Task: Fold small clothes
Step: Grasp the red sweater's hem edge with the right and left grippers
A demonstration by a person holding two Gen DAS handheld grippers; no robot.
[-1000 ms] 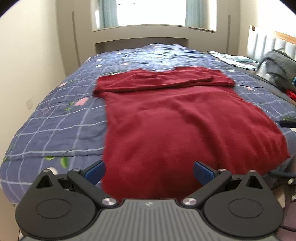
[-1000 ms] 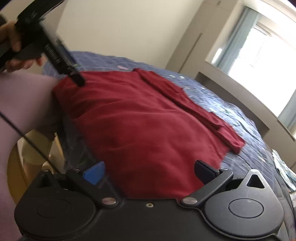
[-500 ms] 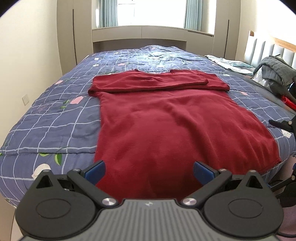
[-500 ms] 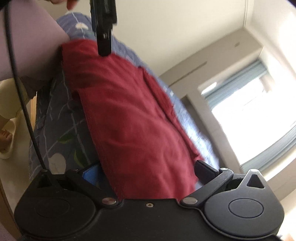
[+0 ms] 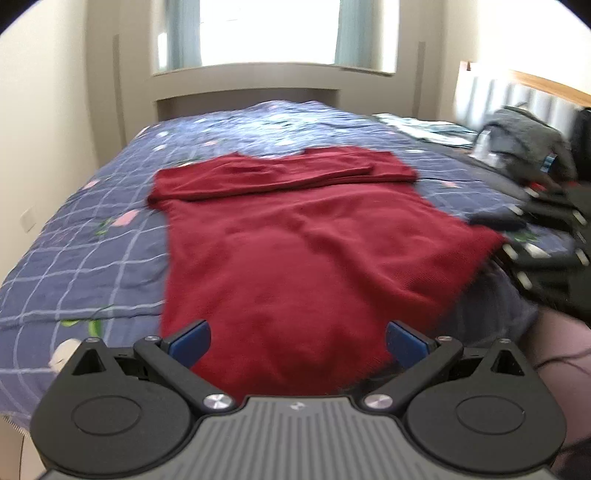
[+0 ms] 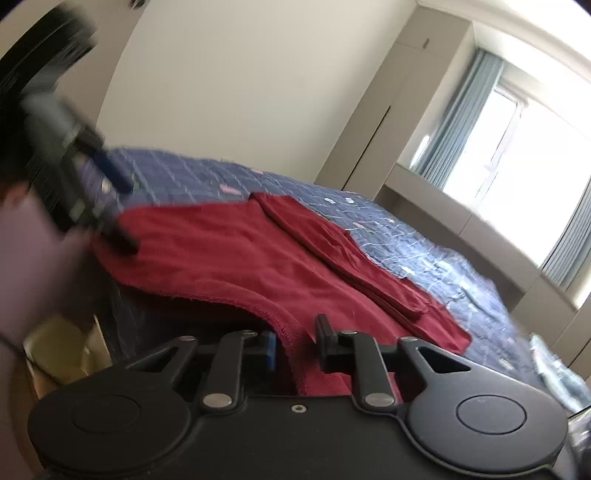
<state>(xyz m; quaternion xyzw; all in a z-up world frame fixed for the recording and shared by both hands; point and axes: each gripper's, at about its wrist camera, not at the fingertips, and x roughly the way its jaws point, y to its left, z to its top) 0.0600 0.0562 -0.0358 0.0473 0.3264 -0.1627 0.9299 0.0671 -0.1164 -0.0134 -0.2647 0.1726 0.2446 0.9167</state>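
Left wrist view: dark red knitted top (image 5: 295,240) lies flat on the blue checked bedspread (image 5: 85,243), sleeves folded across its far end, hem hanging over the near bed edge. Left gripper (image 5: 297,341) sits low over the hem w/ its blue-padded jaws wide apart, nothing pinched; red cloth shows between them but isn't touched. The top's right hem corner is lifted off the bed & blurred, w/ the right gripper (image 5: 495,221) at it as a dark smear. Grey bundle of clothing (image 5: 524,144) lies by the slatted headboard (image 5: 517,92), well apart from the top. Bright window (image 5: 269,29) behind the bed.

Right wrist view: right gripper (image 6: 293,343) jaws are closing, close together w/ the stitched hem edge of the red top (image 6: 229,251) running between them; pads look to be on the cloth, which rises toward the jaws off the bed edge. Left gripper (image 6: 118,206), blurred, hangs at the opp. hem corner. Blue bedspread (image 6: 424,254) beyond, curtained window (image 6: 517,147) at right.
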